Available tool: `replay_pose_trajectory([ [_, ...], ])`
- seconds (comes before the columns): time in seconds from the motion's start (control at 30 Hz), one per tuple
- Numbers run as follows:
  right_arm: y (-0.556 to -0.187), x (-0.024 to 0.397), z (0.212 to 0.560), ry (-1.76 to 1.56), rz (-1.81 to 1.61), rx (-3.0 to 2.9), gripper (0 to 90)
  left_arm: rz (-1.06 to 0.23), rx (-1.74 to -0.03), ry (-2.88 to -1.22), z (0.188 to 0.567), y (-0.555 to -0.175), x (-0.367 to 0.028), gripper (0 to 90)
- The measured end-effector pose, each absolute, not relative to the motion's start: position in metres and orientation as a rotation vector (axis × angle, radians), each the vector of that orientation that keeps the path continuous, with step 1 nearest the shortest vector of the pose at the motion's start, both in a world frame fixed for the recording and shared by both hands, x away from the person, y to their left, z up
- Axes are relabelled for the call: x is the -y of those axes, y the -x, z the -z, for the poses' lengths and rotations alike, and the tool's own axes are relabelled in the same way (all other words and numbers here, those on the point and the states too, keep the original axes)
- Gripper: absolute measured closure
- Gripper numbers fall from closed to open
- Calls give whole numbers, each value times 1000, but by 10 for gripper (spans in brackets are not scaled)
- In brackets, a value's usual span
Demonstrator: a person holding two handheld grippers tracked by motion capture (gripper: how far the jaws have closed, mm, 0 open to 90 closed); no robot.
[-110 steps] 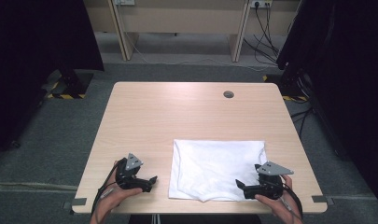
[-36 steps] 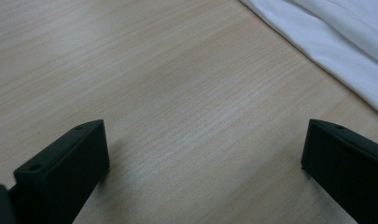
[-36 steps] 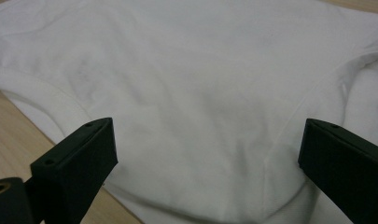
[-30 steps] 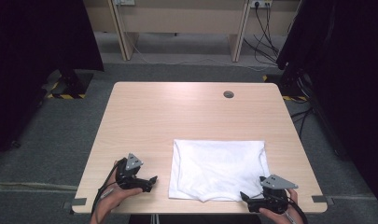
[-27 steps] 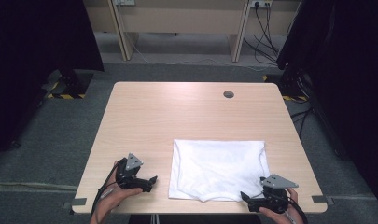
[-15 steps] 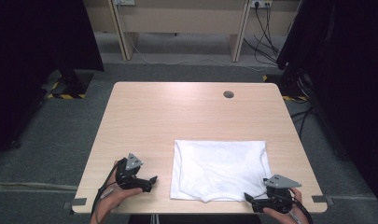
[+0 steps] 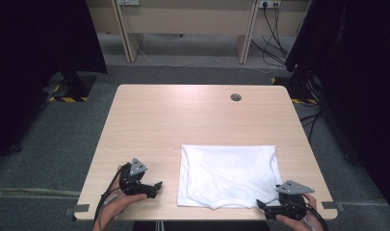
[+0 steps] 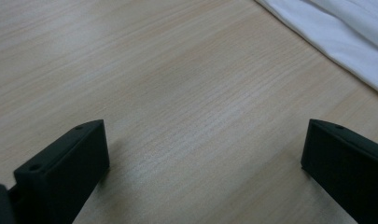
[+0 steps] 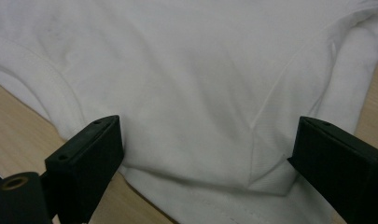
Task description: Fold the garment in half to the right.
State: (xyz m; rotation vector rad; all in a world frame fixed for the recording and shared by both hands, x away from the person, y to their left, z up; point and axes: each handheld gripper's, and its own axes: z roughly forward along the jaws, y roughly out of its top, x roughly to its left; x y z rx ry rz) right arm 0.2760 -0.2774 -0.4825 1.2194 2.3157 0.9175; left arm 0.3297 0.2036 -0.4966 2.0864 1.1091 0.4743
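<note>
A white folded T-shirt (image 7: 228, 175) lies flat on the near right part of the wooden table (image 7: 183, 120). My right gripper (image 7: 261, 206) is at the shirt's near right corner, close to the table's front edge. In the right gripper view it (image 9: 205, 154) stands open, jaws wide apart over the shirt's hem (image 9: 200, 70), holding nothing. My left gripper (image 7: 156, 185) rests on bare wood just left of the shirt. Its jaws (image 8: 205, 158) are open, with the shirt's edge (image 8: 345, 37) a short way ahead to the right.
A round cable hole (image 7: 236, 97) sits near the table's far edge. Beyond the table are desk legs and loose cables (image 7: 279, 29) on the grey floor. Dark curtains hang on both sides.
My right gripper has drawn back toward the near edge and a little to the right. The left gripper has stayed put.
</note>
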Motion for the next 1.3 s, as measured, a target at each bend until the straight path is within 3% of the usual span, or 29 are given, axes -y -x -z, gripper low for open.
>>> replay_pose_trajectory([
  [1.3, -276, 271, 473, -1212, -1006, -2281, 55, -474, -1109, -2086, 497, -330, -204, 0],
])
